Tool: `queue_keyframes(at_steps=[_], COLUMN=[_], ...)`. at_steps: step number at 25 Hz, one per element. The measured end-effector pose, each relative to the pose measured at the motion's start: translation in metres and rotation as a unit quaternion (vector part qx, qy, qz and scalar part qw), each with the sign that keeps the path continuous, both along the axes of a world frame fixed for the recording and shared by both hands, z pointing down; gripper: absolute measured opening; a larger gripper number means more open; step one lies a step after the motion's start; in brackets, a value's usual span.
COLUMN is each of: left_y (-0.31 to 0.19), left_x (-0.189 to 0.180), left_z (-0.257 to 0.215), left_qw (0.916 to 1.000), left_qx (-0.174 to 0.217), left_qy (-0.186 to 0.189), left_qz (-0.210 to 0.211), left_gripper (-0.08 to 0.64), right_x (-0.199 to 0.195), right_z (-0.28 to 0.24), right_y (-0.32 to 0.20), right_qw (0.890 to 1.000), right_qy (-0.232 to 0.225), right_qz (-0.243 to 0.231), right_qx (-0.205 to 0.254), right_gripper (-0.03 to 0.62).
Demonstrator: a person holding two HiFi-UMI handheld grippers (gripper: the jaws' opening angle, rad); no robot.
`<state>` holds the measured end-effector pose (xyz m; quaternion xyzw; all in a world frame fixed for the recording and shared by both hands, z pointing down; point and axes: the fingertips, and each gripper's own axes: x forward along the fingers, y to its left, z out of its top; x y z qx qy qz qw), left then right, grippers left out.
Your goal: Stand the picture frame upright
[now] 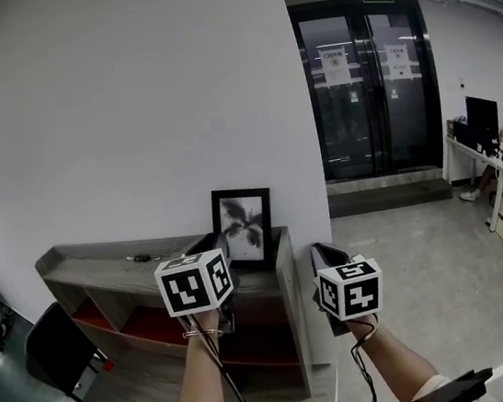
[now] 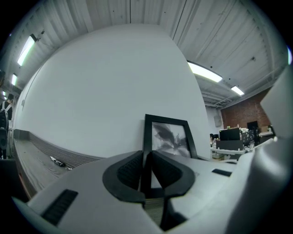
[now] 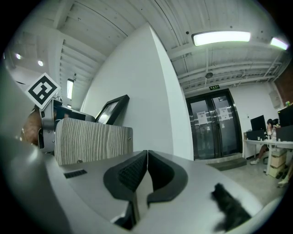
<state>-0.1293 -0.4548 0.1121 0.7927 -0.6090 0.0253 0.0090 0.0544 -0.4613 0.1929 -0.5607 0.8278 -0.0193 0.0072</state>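
Item: picture frame (image 1: 243, 228), black border, pale plant print. We found it upright on the top of a grey shelf unit (image 1: 101, 254), near the unit's right end, its back tilted against the white wall (image 1: 129, 120).

Left gripper (image 2: 146, 157): low in front of the frame's left edge. Jaws stood a narrow way apart. We saw the dark border through the gap, and we judged it to lie beyond the tips, not pinched.

Right gripper (image 3: 147, 155): held off the shelf's right end, jaws pressed together on nothing.

Also logged: a small pen-like object (image 1: 139, 258) on the shelf top, well left of the frame.

Hazards, as we judged them:
- A forward nudge from the left gripper could slide the frame's foot out and drop it flat.
- A sideways push could carry it over the near right end.
- Closing on the border and drawing back could tip it face-down.
- The right gripper sat too far off to steady anything.
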Motion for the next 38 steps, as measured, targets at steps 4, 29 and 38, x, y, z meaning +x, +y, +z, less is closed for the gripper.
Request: queue_keyframes(at_steps=[4,29,38], left_y=[-0.006,-0.009,0.0], left_x=[0.001,0.007,0.005], left_z=[0.003,0.003,0.005], left_qw=[0.9995,0.997,0.9977], left_qx=[-0.026,-0.037,-0.028], left_qy=[-0.017,-0.063,-0.059], left_qz=[0.01,0.025,0.018], left_gripper=[0.072,0.074,0.074], right_x=[0.0,-0.002,0.006], right_z=[0.002,0.008,0.012], right_y=[-0.005,-0.008,0.002], right_qw=[1.0,1.0,1.0], right_qy=[-0.003,-0.007,-0.009], right_qz=[0.002,0.0,0.01], right_qx=[0.0,-0.001,-0.004], right_gripper=[0.032,0.032,0.032])
